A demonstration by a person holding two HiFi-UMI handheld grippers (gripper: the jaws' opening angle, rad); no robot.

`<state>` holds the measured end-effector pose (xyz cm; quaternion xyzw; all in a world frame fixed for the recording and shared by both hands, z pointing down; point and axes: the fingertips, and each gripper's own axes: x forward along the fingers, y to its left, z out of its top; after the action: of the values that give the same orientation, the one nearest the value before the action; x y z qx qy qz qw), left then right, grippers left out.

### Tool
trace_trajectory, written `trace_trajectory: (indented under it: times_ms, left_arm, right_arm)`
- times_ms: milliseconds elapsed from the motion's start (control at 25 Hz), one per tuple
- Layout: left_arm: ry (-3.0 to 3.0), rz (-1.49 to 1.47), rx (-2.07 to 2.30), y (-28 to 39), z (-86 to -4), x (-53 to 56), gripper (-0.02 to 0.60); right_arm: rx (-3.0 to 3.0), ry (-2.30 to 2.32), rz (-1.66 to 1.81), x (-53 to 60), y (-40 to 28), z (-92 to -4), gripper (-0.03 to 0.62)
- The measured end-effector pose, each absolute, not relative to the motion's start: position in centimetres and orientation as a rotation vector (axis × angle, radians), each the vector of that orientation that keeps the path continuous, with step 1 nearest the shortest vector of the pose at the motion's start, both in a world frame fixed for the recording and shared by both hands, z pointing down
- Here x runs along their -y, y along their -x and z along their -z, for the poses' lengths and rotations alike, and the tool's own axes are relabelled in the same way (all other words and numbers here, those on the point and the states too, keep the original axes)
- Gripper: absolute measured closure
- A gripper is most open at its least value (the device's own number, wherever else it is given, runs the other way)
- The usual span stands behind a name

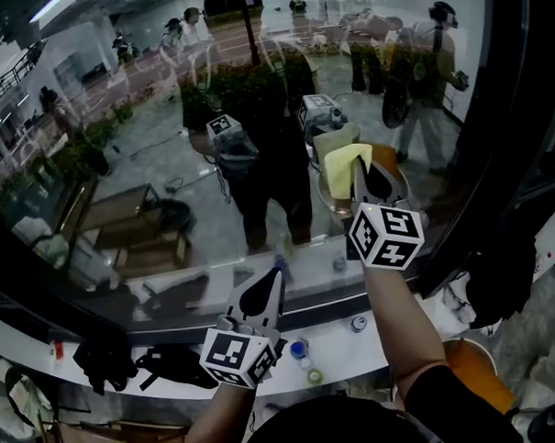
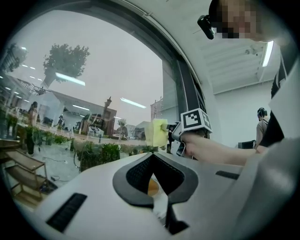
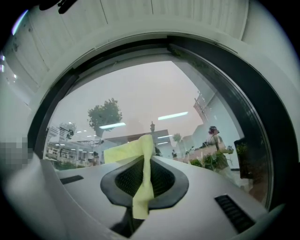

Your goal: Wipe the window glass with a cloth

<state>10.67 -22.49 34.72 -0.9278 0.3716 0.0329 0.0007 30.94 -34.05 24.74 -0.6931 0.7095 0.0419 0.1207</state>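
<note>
The window glass fills the head view and is full of reflections. My right gripper is raised to the glass at the centre right, shut on a yellow cloth whose free part lies against the pane. In the right gripper view the yellow cloth sticks out past the jaws' tips of my right gripper and a strip hangs down between them. My left gripper is lower, just above the sill, shut with nothing in it. The left gripper view shows the cloth beside the glass.
A white sill runs below the glass with a few small caps and dark gloves at the left. The dark window frame rises at the right. An orange object sits low at the right.
</note>
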Motion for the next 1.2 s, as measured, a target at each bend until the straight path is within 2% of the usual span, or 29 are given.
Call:
trace_trajectory:
  times_ms: [240,1000,1200]
  left_arm:
    - [2.887,-0.126,-1.221,-1.9,-34.4,21.8,0.577]
    - [2.824,-0.191,-1.401,14.3,-35.7,22.2,0.577]
    - [2.841,-0.222,-1.443,22.7,-36.9,22.0,0.577]
  right_arm:
    - [-2.119,1.984,-0.142,34.4,-20.8,-23.8,0.556]
    - [-2.207,1.897,-0.152,36.3,-1.3,-25.0,0.556]
    - [-2.209,1.890,-0.151,36.2,7.7,-26.0,0.556]
